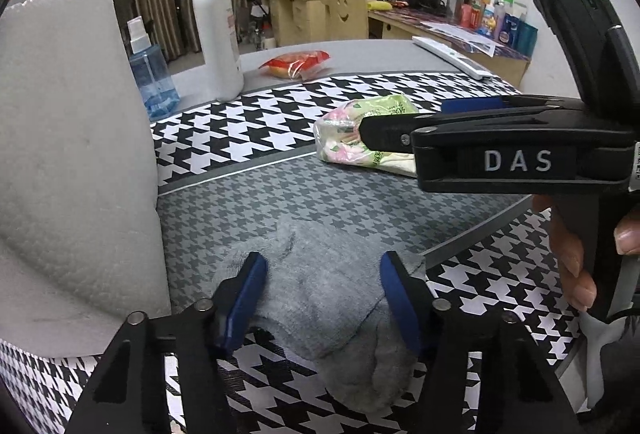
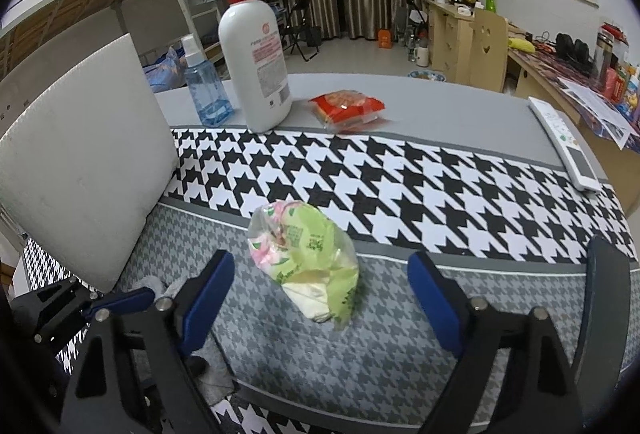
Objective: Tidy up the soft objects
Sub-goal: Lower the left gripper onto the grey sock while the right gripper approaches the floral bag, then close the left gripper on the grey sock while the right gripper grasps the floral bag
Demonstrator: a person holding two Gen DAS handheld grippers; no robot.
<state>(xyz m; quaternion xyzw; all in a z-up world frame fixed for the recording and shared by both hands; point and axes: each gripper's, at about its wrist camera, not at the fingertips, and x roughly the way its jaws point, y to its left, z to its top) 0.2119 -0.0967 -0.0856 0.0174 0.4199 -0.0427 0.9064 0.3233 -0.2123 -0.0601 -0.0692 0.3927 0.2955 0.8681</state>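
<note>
A grey sock [image 1: 328, 298] lies on the houndstooth cloth, between the open blue fingers of my left gripper [image 1: 324, 298]. A green and pink tissue pack [image 2: 308, 262] lies on the grey part of the cloth, just ahead of my open right gripper [image 2: 320, 302]. In the left wrist view the right gripper [image 1: 372, 131] reaches in from the right over the tissue pack [image 1: 360, 131]. A red snack packet [image 2: 346, 107] lies further back. A corner of the sock [image 2: 154, 284] shows at the left in the right wrist view.
A white foam block [image 1: 68, 153] stands at the left. A white pump bottle [image 2: 256, 61] and a blue spray bottle [image 2: 206, 89] stand at the back left. A white remote [image 2: 564, 145] lies at the back right edge. Desks and curtains are beyond.
</note>
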